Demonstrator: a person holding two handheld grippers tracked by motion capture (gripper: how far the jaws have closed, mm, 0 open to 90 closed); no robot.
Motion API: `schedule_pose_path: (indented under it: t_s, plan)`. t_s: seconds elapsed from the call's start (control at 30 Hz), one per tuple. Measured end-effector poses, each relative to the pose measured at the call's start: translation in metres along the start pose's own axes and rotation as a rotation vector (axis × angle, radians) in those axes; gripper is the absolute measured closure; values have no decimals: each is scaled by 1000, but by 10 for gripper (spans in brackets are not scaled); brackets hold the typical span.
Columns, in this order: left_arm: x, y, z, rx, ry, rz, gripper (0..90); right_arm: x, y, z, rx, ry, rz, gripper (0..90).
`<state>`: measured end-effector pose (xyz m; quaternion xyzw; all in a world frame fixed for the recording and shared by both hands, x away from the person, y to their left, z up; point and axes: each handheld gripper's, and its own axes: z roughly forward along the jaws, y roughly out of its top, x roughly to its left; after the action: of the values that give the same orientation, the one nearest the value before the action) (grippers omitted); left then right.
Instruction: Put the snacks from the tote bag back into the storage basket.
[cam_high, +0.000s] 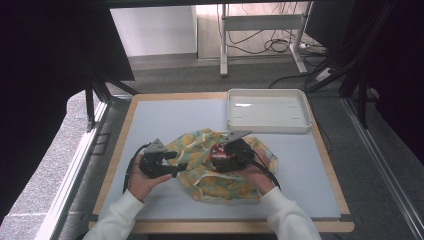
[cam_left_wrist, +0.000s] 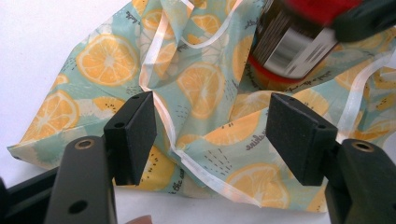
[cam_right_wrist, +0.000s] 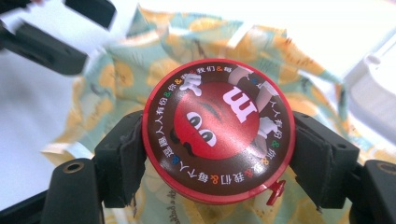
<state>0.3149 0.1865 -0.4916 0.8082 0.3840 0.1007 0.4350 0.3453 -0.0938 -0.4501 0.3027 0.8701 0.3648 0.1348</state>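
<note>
A drawstring bag (cam_high: 227, 182) of pale green cloth printed with orange slices lies crumpled on the table's middle. My right gripper (cam_right_wrist: 218, 156) is shut on a round red candy can (cam_right_wrist: 217, 128), its pads pressing the lid's two sides, and holds it over the bag (cam_right_wrist: 140, 60). In the high view the can (cam_high: 219, 151) hangs just above the cloth at the right gripper (cam_high: 222, 157). My left gripper (cam_left_wrist: 212, 126) stands open above the bag's ribbon-trimmed edge (cam_left_wrist: 201, 88), with loose cloth between the jaws but no pad pressing on it. The can (cam_left_wrist: 289, 46) shows tilted beyond it.
A white shallow tray (cam_high: 267, 111) sits at the table's far right, its rim (cam_right_wrist: 373, 88) close behind the can. The grey table mat (cam_high: 165, 117) has a wooden border. A white ribbon drawstring (cam_left_wrist: 159, 56) loops across the bag.
</note>
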Motion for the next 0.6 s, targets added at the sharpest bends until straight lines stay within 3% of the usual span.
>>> schedule_pose_path:
  t_s: [0.2, 0.6]
  plan:
    - [1, 0, 1, 3, 3, -3, 342, -8, 6, -15, -56, 34, 18, 260]
    - [2, -1, 1, 3, 0, -5, 342, -23, 16, -25, -93, 52, 55, 261]
